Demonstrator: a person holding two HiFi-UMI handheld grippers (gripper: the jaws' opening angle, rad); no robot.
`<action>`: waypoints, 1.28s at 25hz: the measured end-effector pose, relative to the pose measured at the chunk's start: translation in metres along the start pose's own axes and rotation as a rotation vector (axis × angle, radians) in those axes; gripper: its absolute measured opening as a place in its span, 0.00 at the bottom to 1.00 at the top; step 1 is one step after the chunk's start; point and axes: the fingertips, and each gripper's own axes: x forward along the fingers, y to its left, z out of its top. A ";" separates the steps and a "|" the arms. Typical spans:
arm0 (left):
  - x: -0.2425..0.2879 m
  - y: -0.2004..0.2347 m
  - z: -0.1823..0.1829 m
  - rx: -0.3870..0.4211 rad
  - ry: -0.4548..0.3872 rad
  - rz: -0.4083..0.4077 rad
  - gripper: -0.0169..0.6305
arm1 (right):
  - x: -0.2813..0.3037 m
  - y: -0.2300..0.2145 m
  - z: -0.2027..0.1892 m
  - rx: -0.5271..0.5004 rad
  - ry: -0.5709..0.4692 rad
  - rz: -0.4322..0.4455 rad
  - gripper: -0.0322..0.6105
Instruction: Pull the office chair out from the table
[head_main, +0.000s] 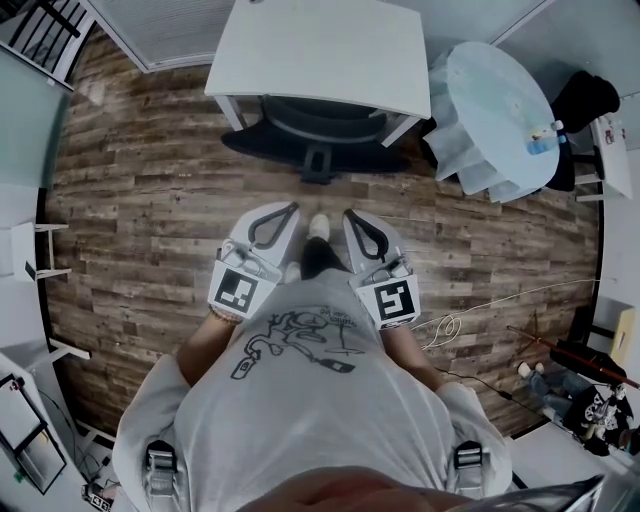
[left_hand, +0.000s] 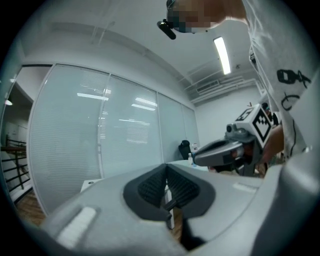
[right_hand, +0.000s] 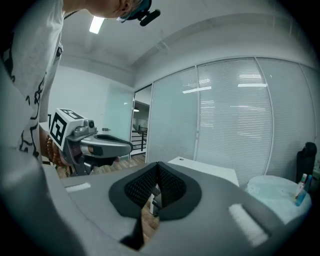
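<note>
Wood-plank floor (head_main: 150, 200) is filling most of the head view. White table (head_main: 320, 50) is sitting at the far side, with the office chair (head_main: 318, 135) tucked under its near edge. Seat is mostly hidden; dark backrest and centre post are showing.

Left gripper (head_main: 283, 212) and right gripper (head_main: 356, 218) are hanging side by side near the person's chest. Both are clenched on nothing, pads meeting in each gripper view.

Chair is lying straight ahead of both, well apart, bare floor between. Backrest's long axis is running left-right, parallel to the table edge and square across the line the jaws are pointing along. Centre post is lining up between the two grippers, so neither hand is looking nearer.

My read: reach not made yet, and jaws are needing to open before taking the backrest. Round table (head_main: 500, 100) is crowding the chair's right side.
</note>
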 end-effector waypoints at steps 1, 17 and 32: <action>0.006 0.001 -0.003 0.015 0.009 -0.007 0.03 | 0.004 -0.006 -0.003 -0.011 0.013 -0.003 0.06; 0.083 0.062 -0.109 0.144 0.294 -0.070 0.12 | 0.077 -0.078 -0.079 -0.226 0.248 0.030 0.10; 0.110 0.100 -0.222 0.486 0.624 -0.311 0.24 | 0.132 -0.100 -0.159 -0.528 0.479 0.207 0.23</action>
